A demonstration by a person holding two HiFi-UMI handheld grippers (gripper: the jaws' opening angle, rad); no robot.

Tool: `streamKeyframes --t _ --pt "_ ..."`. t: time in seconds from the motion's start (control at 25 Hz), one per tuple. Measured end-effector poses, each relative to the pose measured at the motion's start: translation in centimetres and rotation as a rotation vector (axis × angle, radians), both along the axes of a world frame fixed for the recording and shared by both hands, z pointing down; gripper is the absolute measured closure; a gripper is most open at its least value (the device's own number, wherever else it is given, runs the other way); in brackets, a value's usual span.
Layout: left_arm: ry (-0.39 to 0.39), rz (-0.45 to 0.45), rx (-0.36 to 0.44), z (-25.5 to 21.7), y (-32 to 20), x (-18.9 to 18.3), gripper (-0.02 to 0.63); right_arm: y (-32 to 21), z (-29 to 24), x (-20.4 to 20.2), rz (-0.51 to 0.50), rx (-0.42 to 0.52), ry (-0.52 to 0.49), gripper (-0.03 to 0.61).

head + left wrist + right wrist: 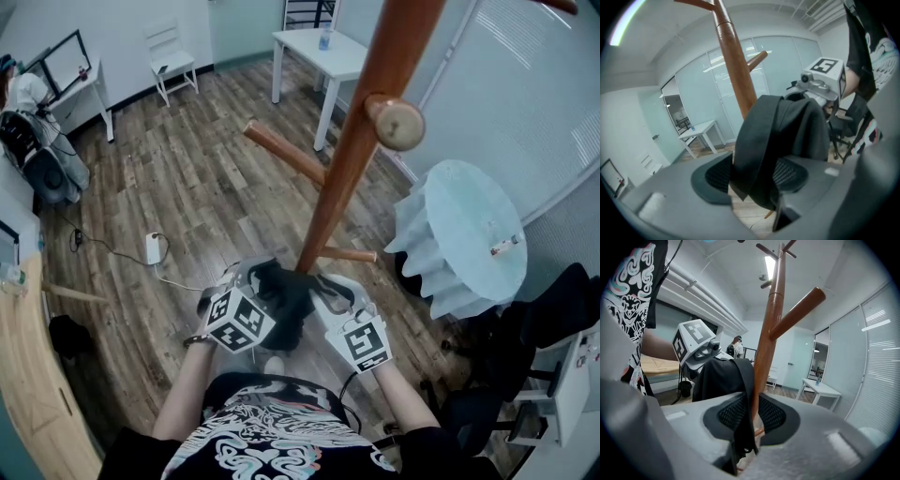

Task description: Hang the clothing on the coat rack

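A dark garment [286, 300] hangs bunched between my two grippers, low beside the foot of the wooden coat rack [356, 141]. My left gripper [253, 279] has its jaws apart. In the left gripper view, the cloth [783, 136] drapes loosely through the gap [752, 180] with floor showing beneath. My right gripper [328, 292] is also open. A strip of the garment [726, 380] hangs between its pads [751, 416], and the rack's pole [771, 324] shows through the gap. Pegs [281, 150] stick out of the pole above both grippers.
A pleated pale round table [459, 234] stands right of the rack, with a black office chair [525, 347] nearer. A white table [319, 47] and white chair [173, 56] stand at the back. A white box with a cable [153, 248] lies on the floor to the left.
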State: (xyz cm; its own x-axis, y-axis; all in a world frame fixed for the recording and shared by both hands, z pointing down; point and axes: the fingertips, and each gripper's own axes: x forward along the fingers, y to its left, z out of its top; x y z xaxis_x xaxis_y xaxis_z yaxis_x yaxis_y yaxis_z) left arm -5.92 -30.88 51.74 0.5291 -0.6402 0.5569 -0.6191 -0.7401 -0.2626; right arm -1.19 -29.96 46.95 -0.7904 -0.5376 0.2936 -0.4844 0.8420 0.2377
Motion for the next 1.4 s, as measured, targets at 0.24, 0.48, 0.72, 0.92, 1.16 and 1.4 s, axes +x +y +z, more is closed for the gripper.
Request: streamKeyframes --t 0.24,0.48,0.72,0.92,1.16,1.4 --pt "-0.012 -0.005 0.013 -0.2 0.4 -0.4 0.413 0.3 -0.2 0.4 0.003 -0.007 -0.007 0.476" --pt "-0.011 -0.014 0.016 0.0 1.1 -0.8 0.413 1.1 0.2 0.5 -0.005 -0.024 -0.002 0.477" --pt "-0.013 -0.003 0.019 -0.6 1.7 -0.9 0.397 1.9 -0.5 0.4 -0.035 0.006 -0.018 0.476" --pt "0.019 0.019 0.03 -1.7 2.7 -1.8 0.37 2.2 -1.1 0.5 -0.034 0.027 -0.024 0.477" --pt "0.074 0.002 0.067 -2.5 3.1 -2.5 0.379 2.0 -2.0 1.8 0.015 -0.007 -0.103 0.477" --pt "0.291 -0.079 0.141 -5.6 3.5 -5.1 0.399 2.6 -1.7 2.3 0.016 -0.037 -0.093 0.479"
